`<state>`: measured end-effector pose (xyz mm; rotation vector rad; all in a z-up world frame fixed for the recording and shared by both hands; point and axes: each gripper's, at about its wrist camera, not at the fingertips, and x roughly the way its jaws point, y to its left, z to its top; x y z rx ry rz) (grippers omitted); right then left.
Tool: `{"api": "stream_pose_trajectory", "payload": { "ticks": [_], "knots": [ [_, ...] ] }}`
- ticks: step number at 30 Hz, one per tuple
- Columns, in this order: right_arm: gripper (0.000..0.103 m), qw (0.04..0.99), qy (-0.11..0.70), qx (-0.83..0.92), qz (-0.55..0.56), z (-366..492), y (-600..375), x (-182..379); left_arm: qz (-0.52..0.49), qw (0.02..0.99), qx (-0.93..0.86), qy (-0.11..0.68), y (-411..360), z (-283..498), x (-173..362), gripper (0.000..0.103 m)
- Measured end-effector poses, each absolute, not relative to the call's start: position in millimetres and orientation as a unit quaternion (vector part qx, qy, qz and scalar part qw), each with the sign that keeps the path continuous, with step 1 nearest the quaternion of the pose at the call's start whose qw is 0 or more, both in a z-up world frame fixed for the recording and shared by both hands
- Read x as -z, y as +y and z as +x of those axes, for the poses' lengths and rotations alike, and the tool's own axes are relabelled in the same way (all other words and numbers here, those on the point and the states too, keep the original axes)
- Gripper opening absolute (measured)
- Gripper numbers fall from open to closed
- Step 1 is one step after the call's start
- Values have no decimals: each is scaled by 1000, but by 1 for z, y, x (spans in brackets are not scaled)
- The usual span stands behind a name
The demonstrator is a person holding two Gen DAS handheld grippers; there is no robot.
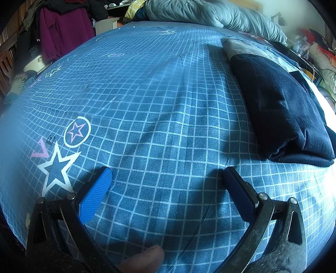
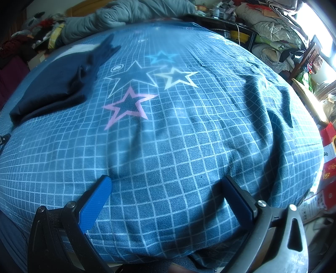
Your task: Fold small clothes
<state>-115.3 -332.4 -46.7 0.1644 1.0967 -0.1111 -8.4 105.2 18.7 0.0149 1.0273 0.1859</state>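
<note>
A dark navy garment [image 1: 279, 105] lies folded on the blue checked bedsheet [image 1: 159, 117], at the right in the left wrist view. The same navy garment [image 2: 52, 88] shows at the far left in the right wrist view. My left gripper [image 1: 168, 174] is open above bare sheet, to the left of the garment and apart from it. Its blue pads [image 1: 96, 195] hold nothing. My right gripper [image 2: 166, 184] is also open over bare bedsheet [image 2: 178, 136], well to the right of the garment, with nothing between its fingers.
A grey-green quilt [image 1: 210, 14] is bunched at the head of the bed. A maroon garment [image 1: 63, 31] hangs at the left side. Piled bedding and clutter [image 2: 273, 31] crowd the right side, with red boxes [image 2: 327, 159] by the bed edge. A fingertip [image 1: 145, 260] shows below.
</note>
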Motion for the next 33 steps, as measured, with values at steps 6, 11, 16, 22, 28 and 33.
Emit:
{"api": "stream_pose_trajectory", "payload": {
  "ticks": [6, 11, 16, 22, 28, 33],
  "knots": [
    [103, 849, 520, 53, 78, -116, -332, 47, 7, 867, -89, 491, 105, -8, -19, 103],
    [103, 849, 520, 53, 78, -116, -332, 47, 7, 867, -89, 491, 105, -9, -19, 103],
    [103, 849, 520, 53, 78, -115, -332, 47, 7, 867, -89, 491, 105, -8, -19, 103],
    [103, 849, 520, 53, 78, -115, -333, 47, 9, 865, -90, 493, 105, -5, -18, 103],
    [103, 849, 521, 52, 77, -114, -335, 46, 33, 848, -85, 522, 93, 4, -24, 103],
    [103, 846, 525, 47, 75, -112, -338, 39, 56, 860, -68, 503, 65, -11, -65, 103]
  ]
}}
